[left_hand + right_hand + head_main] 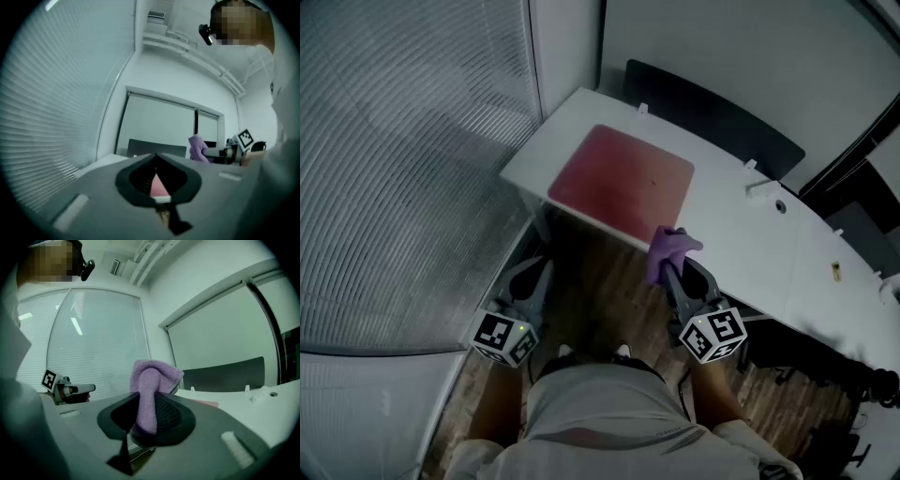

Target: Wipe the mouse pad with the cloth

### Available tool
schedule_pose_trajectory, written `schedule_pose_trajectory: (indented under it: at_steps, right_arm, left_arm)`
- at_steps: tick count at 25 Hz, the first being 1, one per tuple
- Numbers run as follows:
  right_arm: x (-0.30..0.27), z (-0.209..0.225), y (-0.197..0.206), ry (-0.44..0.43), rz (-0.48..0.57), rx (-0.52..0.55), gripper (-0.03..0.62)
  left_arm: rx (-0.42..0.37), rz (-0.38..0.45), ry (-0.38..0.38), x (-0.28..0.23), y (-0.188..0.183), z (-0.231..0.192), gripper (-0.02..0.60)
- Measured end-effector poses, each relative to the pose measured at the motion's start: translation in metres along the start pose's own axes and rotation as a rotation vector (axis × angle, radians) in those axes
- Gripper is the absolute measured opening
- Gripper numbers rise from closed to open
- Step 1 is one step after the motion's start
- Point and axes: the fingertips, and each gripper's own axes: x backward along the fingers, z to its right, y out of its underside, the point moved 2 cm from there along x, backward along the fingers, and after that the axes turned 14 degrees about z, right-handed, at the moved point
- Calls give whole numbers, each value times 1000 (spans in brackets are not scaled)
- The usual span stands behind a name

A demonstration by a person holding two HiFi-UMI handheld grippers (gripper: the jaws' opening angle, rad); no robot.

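Note:
A red mouse pad [619,178] lies flat on the near-left end of a white desk [741,234]. My right gripper [672,267] is shut on a purple cloth [668,248], held in the air just off the desk's front edge, right of the pad's near corner. From the right gripper view the cloth [151,390] stands bunched up out of the jaws. My left gripper [542,269] hangs lower, below the desk's left front corner, jaws shut and holding nothing. Pink pad [158,186] shows through the gap behind its closed tips.
A dark chair back [712,117] stands behind the desk. Window blinds [403,159] fill the left side. A small white fitting [761,187] and a yellow item [835,270] sit further right on the desk. Wood floor [600,300] lies below.

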Motion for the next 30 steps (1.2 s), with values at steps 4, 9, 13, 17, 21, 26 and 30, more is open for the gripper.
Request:
schedule_pose_trajectory:
  at_steps: [4, 9, 13, 17, 21, 26, 30]
  right_arm:
    - [0, 2, 5, -1, -11, 4, 95]
    - [2, -2, 5, 0, -19, 2, 95]
    - [2, -9, 8, -9, -22, 4, 95]
    - [-4, -19, 6, -2, -7, -12, 95]
    - [-15, -33, 6, 19, -5, -31, 95]
    - [-35, -59, 22, 35, -5, -12, 95]
    - [-45, -66, 35, 63, -19, -23, 95]
  left_arm:
    - [-1, -3, 3, -2, 4, 0, 0]
    - [5, -11, 1, 3, 2, 2, 0]
    - [11, -13, -1, 12, 3, -1, 0]
    - [16, -17, -3, 22, -2, -11, 0]
    - [34, -61, -20, 34, -2, -31, 0]
    - [72, -88, -8, 45, 12, -72, 0]
    - [98, -142, 1, 46, 32, -95, 0]
